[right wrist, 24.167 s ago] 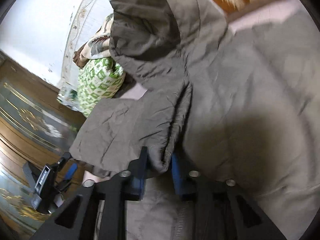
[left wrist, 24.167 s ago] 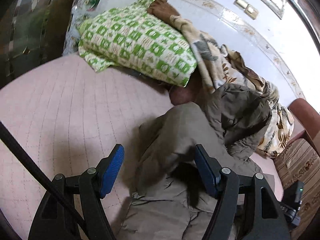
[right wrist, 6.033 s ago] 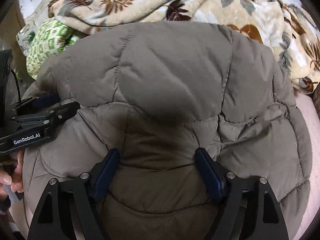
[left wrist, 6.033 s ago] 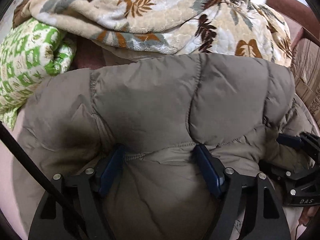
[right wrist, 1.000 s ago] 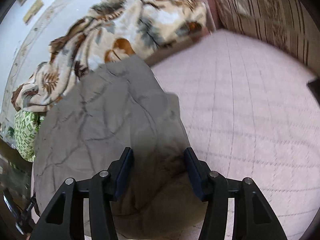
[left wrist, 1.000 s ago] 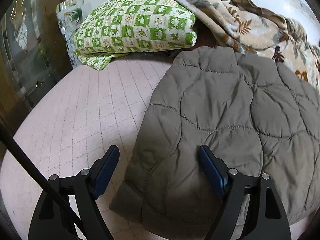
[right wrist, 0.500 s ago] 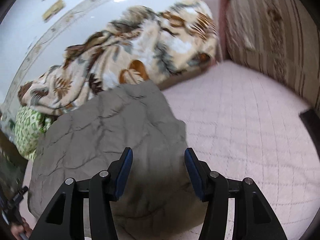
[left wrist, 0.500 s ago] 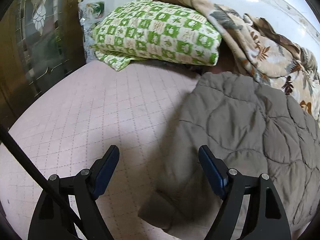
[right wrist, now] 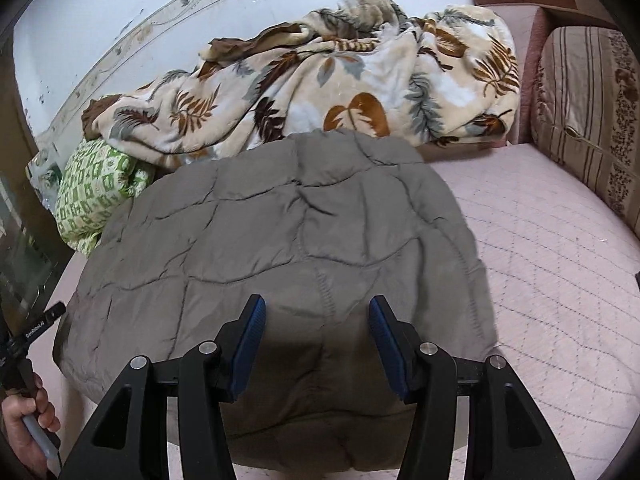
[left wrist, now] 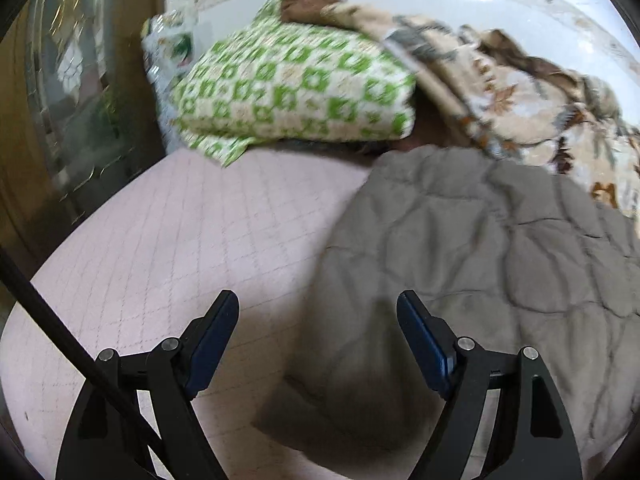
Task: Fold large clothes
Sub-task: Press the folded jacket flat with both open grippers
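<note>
A grey-brown quilted jacket (right wrist: 288,248) lies folded into a thick rounded bundle on the pink quilted bed (right wrist: 560,280). In the left wrist view the jacket (left wrist: 480,272) fills the right half, its near corner between the fingers. My left gripper (left wrist: 318,340) hovers open above that left edge, touching nothing. My right gripper (right wrist: 316,344) is open above the jacket's near edge, its blue pads clear of the cloth. A hand (right wrist: 24,432) holding the left gripper's handle shows at the lower left of the right wrist view.
A green-and-white checked pillow (left wrist: 292,92) and a leaf-patterned blanket (right wrist: 320,88) are heaped along the white wall behind the jacket. A striped cushion (right wrist: 588,112) stands at the right. A dark wooden glazed cabinet (left wrist: 60,100) borders the bed's left side.
Both grippers have pulled back and risen from the jacket. The left view has swung left, showing more pink bed. The right view has rolled level and shows the whole folded jacket.
</note>
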Motion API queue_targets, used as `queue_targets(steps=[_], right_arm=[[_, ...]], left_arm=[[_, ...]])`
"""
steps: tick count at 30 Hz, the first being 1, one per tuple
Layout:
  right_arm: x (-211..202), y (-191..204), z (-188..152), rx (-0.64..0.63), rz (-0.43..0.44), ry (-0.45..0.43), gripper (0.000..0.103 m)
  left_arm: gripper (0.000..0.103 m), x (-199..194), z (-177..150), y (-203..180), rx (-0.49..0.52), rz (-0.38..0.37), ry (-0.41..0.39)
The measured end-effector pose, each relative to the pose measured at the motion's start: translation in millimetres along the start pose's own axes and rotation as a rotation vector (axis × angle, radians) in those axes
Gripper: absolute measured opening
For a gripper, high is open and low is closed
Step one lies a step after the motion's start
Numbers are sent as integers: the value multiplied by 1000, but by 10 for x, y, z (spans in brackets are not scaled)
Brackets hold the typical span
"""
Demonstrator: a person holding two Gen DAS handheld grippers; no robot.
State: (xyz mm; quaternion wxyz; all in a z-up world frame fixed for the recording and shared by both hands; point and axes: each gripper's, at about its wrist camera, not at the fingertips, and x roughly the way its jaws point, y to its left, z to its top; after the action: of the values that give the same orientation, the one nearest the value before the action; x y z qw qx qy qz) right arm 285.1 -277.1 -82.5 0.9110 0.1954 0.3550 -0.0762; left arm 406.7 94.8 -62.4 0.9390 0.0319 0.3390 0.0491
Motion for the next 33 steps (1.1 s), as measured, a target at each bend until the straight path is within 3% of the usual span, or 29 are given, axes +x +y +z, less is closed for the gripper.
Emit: queue_targets(steps=[5, 10, 24, 33], right_arm=[[31, 206, -49, -51, 18, 1, 58], [124, 326, -116, -89, 18, 32, 63], [260, 334, -208, -114, 9, 101, 78], [240, 357, -199, -125, -1, 94, 80]], left_arm=[[81, -146, -101, -405, 133, -70, -45], [81, -11, -225, -601, 215, -66, 20], [81, 29, -277, -648, 247, -43, 23], [81, -18, -292, -674, 270, -20, -4]])
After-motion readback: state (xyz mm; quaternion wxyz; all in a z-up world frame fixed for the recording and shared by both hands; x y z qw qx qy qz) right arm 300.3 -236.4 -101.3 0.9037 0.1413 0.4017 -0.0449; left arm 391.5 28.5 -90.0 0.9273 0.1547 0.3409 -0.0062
